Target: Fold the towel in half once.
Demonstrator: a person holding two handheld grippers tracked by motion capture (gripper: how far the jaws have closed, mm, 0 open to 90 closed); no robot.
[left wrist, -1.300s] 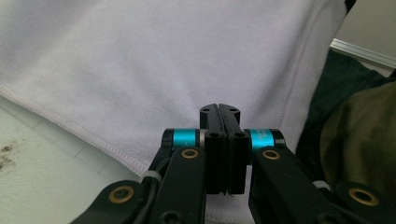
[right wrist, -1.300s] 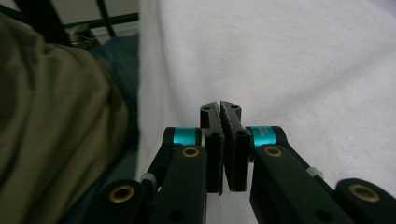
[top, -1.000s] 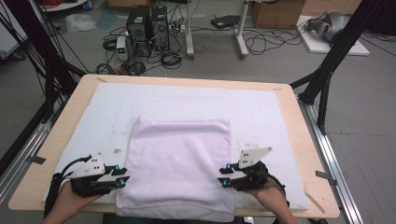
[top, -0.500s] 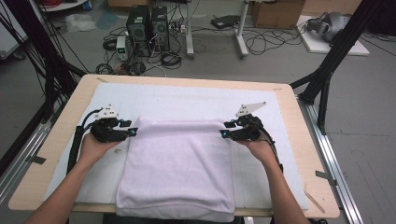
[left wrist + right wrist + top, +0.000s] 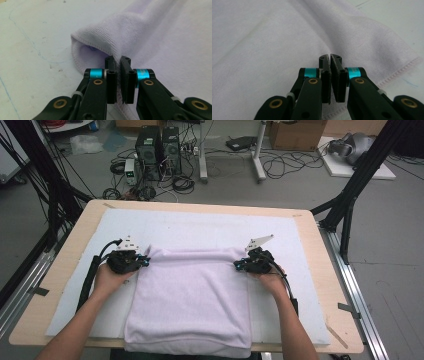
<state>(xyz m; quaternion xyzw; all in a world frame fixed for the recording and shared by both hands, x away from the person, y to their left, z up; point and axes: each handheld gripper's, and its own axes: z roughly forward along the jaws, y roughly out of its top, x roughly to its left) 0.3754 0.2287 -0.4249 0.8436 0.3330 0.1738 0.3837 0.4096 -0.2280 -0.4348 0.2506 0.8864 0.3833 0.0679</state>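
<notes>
A folded lavender towel [image 5: 192, 297] is lying on the white mat [image 5: 210, 227] that covers the wooden table [image 5: 327, 270], reaching from the middle of the mat to the table's 6 o'clock edge. The left gripper [image 5: 146, 261] is sitting at the towel's 10 o'clock corner and the right gripper [image 5: 237, 266] at its 2 o'clock corner. In the left gripper view the left gripper's [image 5: 118, 65] jaws, which have just been closing, are pinching the towel's [image 5: 160, 45] folded corner. In the right gripper view the right gripper's [image 5: 329, 62] jaws have likewise just been closing; they are standing nearly together over the towel's [image 5: 274, 42] hemmed edge, and whether cloth is caught there is hard to tell.
</notes>
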